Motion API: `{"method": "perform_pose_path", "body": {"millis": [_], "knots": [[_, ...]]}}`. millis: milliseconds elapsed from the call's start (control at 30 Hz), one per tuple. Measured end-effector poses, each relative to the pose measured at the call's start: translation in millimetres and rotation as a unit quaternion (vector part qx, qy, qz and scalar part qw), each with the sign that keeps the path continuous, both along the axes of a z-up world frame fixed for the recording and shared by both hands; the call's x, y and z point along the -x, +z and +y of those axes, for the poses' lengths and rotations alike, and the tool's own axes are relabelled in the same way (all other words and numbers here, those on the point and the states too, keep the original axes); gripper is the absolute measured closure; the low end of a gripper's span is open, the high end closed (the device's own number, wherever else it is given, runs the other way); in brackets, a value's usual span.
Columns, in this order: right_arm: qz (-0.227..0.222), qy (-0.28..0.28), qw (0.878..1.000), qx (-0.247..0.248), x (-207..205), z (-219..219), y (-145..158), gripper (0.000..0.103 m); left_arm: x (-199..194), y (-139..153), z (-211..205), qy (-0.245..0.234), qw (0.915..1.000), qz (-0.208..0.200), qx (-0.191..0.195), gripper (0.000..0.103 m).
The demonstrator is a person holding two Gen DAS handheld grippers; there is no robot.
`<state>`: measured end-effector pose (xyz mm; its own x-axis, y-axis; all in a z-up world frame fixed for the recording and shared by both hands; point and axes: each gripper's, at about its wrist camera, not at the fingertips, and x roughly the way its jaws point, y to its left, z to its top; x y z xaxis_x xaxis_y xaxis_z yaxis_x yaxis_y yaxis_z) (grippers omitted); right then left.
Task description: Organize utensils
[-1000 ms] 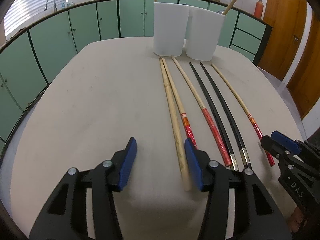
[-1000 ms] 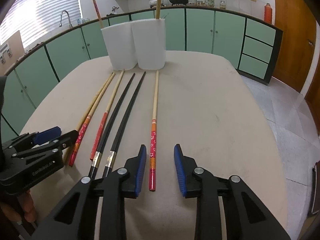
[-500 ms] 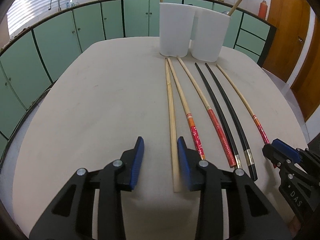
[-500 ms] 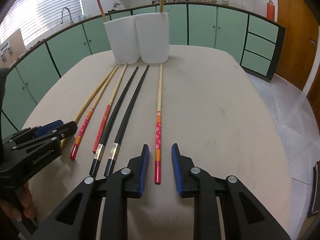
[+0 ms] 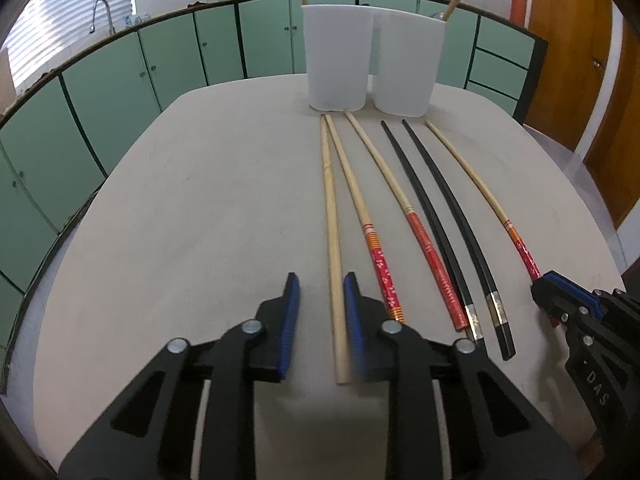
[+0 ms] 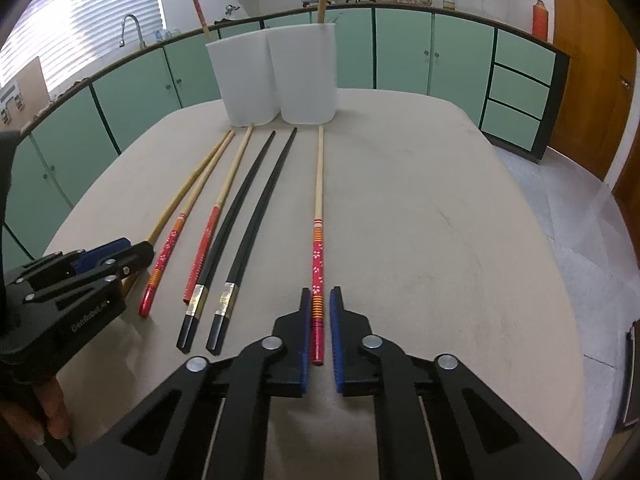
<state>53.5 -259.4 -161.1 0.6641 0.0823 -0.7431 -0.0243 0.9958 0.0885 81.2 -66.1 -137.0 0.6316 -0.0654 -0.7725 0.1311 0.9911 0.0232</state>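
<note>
Your left tool (image 5: 321,308) straddles the plain bamboo chopstick (image 5: 331,236), jaws open; your right tool (image 6: 319,330), nearly closed, brackets the red-handled chopstick (image 6: 318,264). Both lie on the worktop (image 6: 440,220); squeezing off-centre could roll them.

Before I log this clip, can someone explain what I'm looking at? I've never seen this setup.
There is no robot here. A person holds two handheld clamps, each with a camera looking along its blue-padded fingers. One picture comes from the left gripper, the other from the right gripper.

On the beige table six chopsticks lie in a row before two white containers, each with a stick standing in it. The left gripper straddles the plain wooden chopstick; the right gripper straddles the floral red-handled chopstick at the row's other end. Gaps show beside both sticks, so nothing is gripped yet.
</note>
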Motion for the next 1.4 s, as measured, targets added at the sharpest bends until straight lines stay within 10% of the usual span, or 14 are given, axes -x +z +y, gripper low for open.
{"method": "perform_pose_path", "body": {"millis": [100,1400], "knots": [[0.0,0.0,1.0,0.001,0.0,0.0,0.2,0.097,0.2,0.1,1.7,0.001,1.0,0.001,0.005,0.097],[0.0,-0.019,1.0,-0.025,-12.3,-7.0,3.2,0.098,-6.6,-1.3,9.2,0.003,0.9992,0.008,0.04,0.097]]}}
